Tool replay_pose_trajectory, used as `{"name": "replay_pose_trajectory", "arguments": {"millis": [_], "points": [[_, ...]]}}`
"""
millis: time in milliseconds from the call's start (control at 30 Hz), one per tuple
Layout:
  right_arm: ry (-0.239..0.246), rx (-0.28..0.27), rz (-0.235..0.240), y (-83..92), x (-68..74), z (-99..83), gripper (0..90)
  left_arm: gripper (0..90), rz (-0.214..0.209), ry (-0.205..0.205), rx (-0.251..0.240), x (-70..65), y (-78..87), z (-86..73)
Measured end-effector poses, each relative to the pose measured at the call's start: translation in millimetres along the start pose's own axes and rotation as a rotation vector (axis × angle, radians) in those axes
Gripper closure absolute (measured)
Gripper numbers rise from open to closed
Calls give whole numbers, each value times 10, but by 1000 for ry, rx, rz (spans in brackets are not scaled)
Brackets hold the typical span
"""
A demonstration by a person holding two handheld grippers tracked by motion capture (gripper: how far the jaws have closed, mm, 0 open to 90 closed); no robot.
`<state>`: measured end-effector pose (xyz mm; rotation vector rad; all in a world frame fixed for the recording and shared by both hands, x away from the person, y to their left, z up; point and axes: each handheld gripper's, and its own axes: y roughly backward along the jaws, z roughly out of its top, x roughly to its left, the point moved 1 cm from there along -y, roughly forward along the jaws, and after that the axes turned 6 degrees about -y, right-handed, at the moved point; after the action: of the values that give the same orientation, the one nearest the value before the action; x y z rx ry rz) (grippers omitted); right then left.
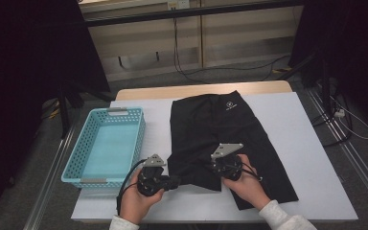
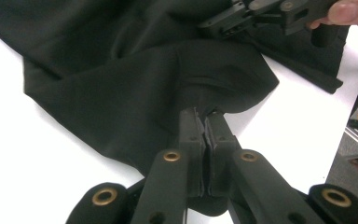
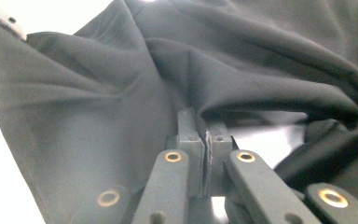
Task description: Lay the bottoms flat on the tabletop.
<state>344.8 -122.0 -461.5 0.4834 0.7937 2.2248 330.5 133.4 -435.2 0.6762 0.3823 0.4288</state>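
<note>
Both grippers clamp the black fabric garment (image 1: 220,129): the left gripper (image 2: 206,122) pinches a lower fold, the right gripper (image 3: 204,128) another just beside it. The garment lies at frame centre on the white table (image 1: 297,120), the light-blue perforated plastic basket (image 1: 88,143) at left.

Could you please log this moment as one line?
left gripper: shut on garment | right gripper: shut on garment | basket: empty
</note>
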Motion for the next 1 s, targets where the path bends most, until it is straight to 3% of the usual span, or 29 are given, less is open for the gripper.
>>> {"name": "replay_pose_trajectory", "arguments": {"millis": [267,633,833,1000], "points": [[-69,-26,8,213,-126,-45,886,874,-22,-1,-7,-17,14,54],[-51,27,0,117,-119,-148,864,873,-57,-8,-8,-102,16,112],[-30,13,-24,130,-94,-125,725,860,-66,6,-3,-94,4,103],[-19,-6,-24,156,-70,-102,635,770,-55,4,-16,-84,20,127]]}}
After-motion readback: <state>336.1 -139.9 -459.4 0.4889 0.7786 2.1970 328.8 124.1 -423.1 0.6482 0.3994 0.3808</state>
